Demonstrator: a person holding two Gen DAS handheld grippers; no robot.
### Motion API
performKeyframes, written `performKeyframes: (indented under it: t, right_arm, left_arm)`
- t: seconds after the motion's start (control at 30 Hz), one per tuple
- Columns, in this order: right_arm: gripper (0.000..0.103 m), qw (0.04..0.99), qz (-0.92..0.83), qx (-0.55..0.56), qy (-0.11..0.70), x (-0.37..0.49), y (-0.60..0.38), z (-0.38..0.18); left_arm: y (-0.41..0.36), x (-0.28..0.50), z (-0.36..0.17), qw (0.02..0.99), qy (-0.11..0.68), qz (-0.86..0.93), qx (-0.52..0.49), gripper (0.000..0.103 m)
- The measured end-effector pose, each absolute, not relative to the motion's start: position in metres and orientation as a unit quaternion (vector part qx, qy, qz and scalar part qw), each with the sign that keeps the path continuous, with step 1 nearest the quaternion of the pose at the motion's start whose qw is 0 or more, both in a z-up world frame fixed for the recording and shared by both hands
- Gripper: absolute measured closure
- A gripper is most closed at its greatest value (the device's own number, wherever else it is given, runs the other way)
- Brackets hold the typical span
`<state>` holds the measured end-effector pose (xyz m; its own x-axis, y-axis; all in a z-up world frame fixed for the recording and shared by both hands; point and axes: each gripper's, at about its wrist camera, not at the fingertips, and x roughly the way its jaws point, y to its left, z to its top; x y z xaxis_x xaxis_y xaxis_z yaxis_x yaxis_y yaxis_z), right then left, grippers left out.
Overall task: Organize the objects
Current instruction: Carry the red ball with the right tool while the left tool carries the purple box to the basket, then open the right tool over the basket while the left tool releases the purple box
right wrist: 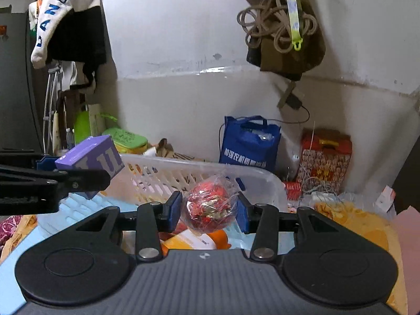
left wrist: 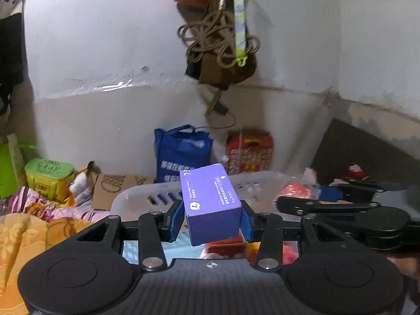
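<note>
Gripping purple box [left wrist: 212, 204], wrapped red ball [right wrist: 210, 207]

Left gripper [left wrist: 212, 221] clamps purple box [left wrist: 210, 204] above basket [left wrist: 136, 197].

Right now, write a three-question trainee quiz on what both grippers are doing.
1. True or false: the left gripper is shut on the purple box.
2. What does the right gripper hold? A) a blue bag B) a red ball in clear wrap C) a green tub
3. Fill in: both held things are over the white ____.

Key
1. True; its blue pads press the box's two sides.
2. B; the wrapped ball sits between the pads.
3. Basket; the blue bag stands behind it by the wall.
</note>
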<state>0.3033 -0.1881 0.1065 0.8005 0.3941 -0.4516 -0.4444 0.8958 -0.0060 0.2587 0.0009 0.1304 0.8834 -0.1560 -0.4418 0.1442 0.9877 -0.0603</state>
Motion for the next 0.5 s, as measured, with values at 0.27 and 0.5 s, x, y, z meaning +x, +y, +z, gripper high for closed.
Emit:
performKeyframes:
  t: [0.27,0.5]
  right_arm:
    - [0.0,0.959,0.211,-0.039,0.183,0.287,-0.205,0.111]
    - [0.0,0.956,0.237,-0.015,0.172,0.258,-0.216,0.113]
  left_arm:
    - [0.008,0.255,0.119,0.979,0.193,-0.059,-0.022,0.007]
    - [0.023,0.206,0.119,0.987,0.143,-0.046,-0.056,0.002]
